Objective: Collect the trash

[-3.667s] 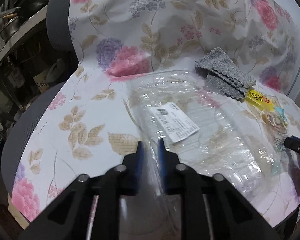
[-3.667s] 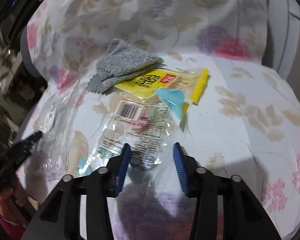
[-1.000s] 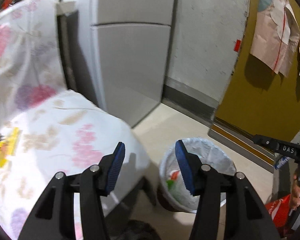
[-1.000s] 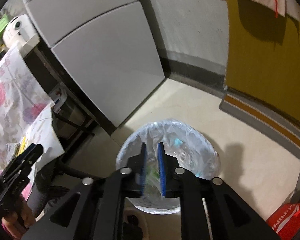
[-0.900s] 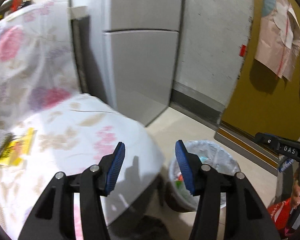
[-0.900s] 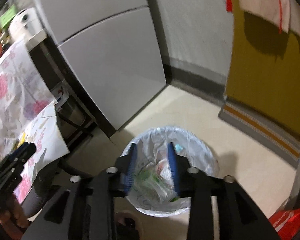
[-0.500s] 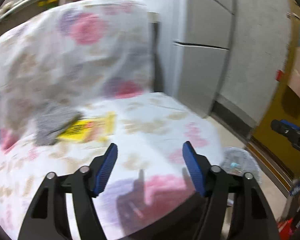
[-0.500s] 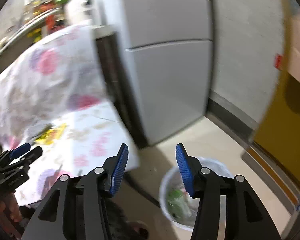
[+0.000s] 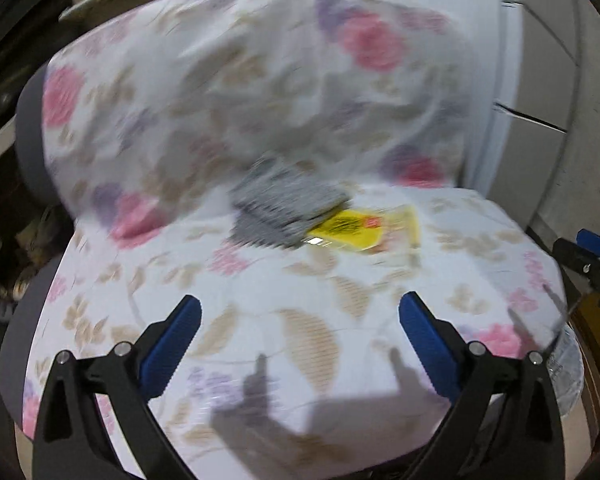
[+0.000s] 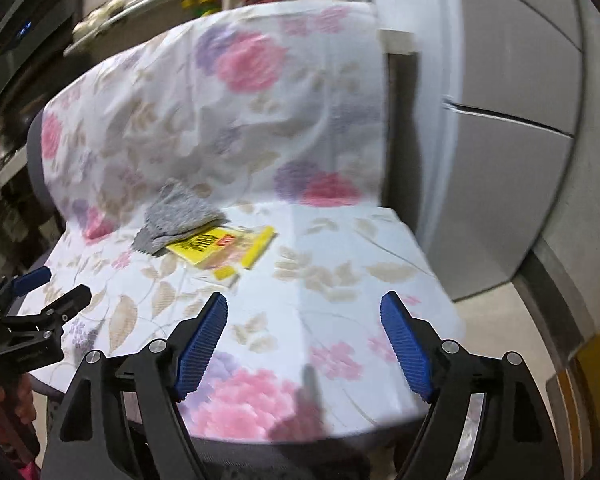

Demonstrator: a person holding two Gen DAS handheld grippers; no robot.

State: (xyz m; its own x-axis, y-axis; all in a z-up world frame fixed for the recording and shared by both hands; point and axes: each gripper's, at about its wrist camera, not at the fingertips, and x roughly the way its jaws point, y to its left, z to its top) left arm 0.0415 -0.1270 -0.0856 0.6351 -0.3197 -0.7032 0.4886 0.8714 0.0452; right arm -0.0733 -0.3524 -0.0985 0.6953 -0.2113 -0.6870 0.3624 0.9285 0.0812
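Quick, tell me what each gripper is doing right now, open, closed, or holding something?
Left gripper: jaws wide and opening, nothing between them, above the floral cover.
Right gripper: jaws opening, nothing between them.

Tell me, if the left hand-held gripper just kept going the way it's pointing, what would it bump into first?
Most likely the flowered cloth on the chair seat, bare just ahead of the left hand-held gripper, whose jaws are opening with nothing between them. The grey rag and yellow wrapper lie farther on, though blur makes depth uncertain.
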